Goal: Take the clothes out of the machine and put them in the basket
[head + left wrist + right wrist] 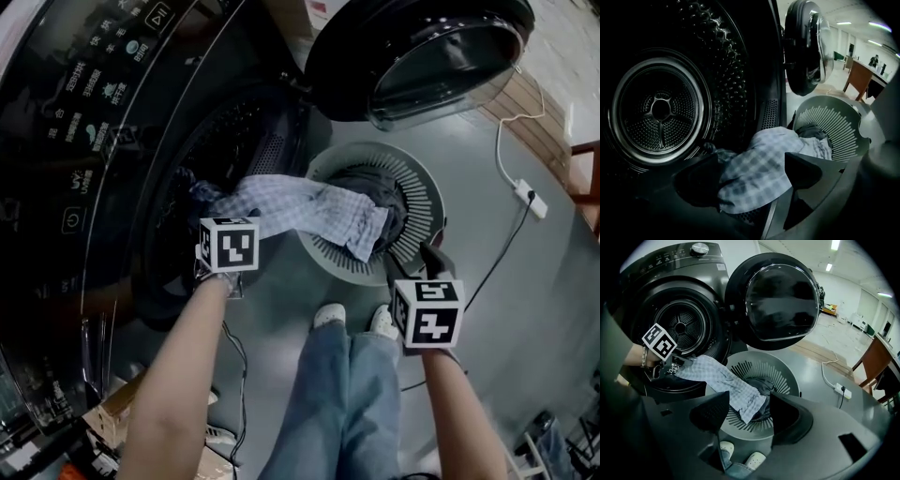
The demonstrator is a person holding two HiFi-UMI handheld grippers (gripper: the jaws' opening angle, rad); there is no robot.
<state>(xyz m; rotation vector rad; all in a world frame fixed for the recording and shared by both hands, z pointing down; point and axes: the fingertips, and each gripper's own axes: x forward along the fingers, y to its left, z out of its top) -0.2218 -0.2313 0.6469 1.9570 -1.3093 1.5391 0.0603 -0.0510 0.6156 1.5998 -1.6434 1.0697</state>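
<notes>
Head view looks steeply down on a dark front-loading machine (pixel 94 141) that fills the left side, its round door (pixel 422 56) swung fully out to the right above the grey floor (pixel 525 309). A round grey slotted basket (pixel 417 187) stands on the floor just in front of the machine and partly under the open door, its rim close to the lip of the drum (pixel 661 108). A pale checked shirt (pixel 300 206) bridges that gap: one end lies on the drum's lower lip, the middle crosses the basket's near-left rim, and the other end hangs inside over a dark garment (pixel 375 187) already in the basket. More dark cloth (pixel 192 192) sits low in the drum mouth. The left gripper (pixel 225 248) hovers at the drum's lip over the shirt's machine-side end; its own view shows the jaws spread wide with the checked fabric lying loose between them, not pinched. The right gripper (pixel 412 264) hangs just outside the basket's near rim, jaws parted and empty, with only the basket and shirt showing beyond them. The person's white shoes (pixel 328 316) stand just beside the basket's near edge. To the right of the basket the floor is open as far as a white power strip (pixel 525 199) and its cables, which lie well apart from the basket.
</notes>
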